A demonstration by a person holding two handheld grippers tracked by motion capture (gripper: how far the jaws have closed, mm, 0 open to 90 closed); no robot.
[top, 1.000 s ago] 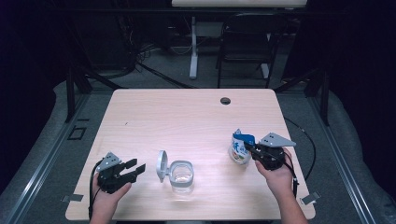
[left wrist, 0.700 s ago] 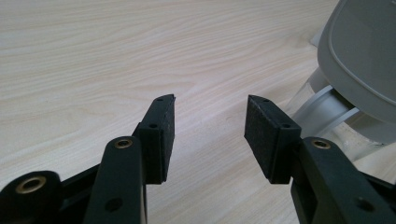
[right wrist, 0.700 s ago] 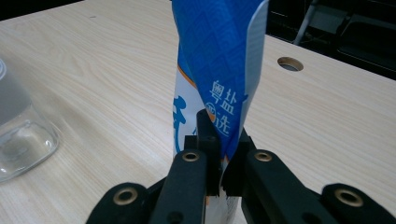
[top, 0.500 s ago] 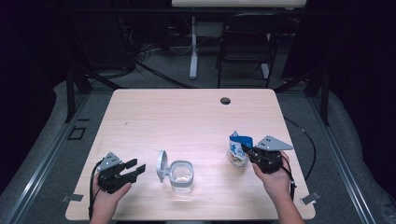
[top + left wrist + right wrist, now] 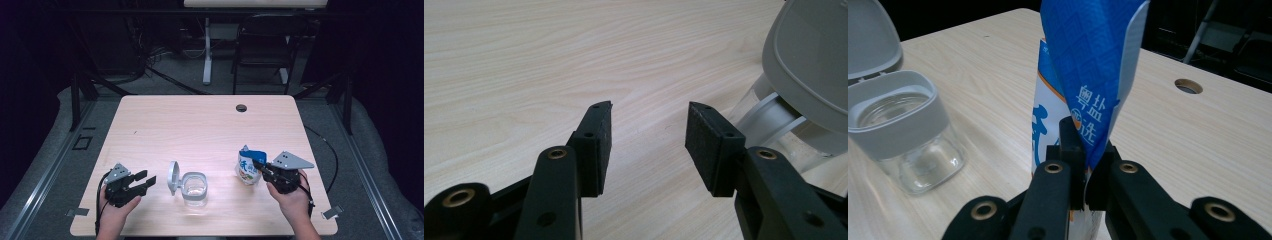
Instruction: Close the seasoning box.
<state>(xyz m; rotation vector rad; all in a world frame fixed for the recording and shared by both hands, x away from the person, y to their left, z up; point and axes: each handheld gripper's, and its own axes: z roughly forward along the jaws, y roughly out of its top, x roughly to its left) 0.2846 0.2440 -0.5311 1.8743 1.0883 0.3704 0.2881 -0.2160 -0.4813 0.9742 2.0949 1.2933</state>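
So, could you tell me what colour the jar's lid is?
Light grey, like the jar's collar; the lid shows best in the right gripper view.

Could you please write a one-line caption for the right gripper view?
Right gripper shut on a blue-and-white pouch, beside an open glass jar.

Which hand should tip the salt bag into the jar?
Right. The right gripper is already shut on the salt bag. The left gripper is open, holding nothing, beside the open jar, handy for steadying it.

Open jar (image 5: 194, 188) blocks between tools; elsewhere probably passable.
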